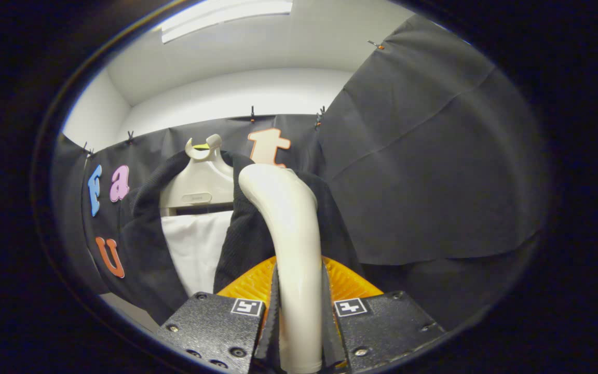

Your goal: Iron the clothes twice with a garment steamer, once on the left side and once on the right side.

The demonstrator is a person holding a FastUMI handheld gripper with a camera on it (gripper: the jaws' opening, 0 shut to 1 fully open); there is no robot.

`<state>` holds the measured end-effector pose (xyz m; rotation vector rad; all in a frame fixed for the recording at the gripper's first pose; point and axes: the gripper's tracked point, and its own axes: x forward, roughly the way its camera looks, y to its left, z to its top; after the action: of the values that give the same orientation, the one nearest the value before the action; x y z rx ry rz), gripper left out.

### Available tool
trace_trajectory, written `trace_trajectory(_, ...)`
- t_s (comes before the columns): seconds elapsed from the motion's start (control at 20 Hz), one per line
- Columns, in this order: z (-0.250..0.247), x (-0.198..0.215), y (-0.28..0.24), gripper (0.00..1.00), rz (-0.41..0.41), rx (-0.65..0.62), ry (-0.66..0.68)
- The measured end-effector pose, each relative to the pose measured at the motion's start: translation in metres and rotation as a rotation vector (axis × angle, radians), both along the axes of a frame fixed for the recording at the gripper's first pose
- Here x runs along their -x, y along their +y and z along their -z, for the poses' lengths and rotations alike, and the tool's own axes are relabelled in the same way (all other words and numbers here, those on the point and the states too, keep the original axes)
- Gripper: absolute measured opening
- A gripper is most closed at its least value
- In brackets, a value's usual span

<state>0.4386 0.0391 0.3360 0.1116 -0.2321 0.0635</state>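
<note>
Tongs (299, 332) clamped on the cream handle of the garment steamer (288, 234), both fingers pressing its sides; its orange head lies just beyond them, against the dark jacket (242, 234) hung on a pale hanger (200, 182) over a white lining. Judged best practice: hold the head flat to the cloth, stroke slowly down one side.

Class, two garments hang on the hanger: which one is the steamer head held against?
The dark jacket, not the white shirt inside it. The hand-held gripper, shut on the garment steamer, holds its head at the jacket's front panel.
</note>
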Motion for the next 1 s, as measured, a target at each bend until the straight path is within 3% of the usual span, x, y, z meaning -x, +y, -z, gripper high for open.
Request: trace_trajectory(1.0,0.111,0.024,-0.008,0.37,0.013,0.063,0.178)
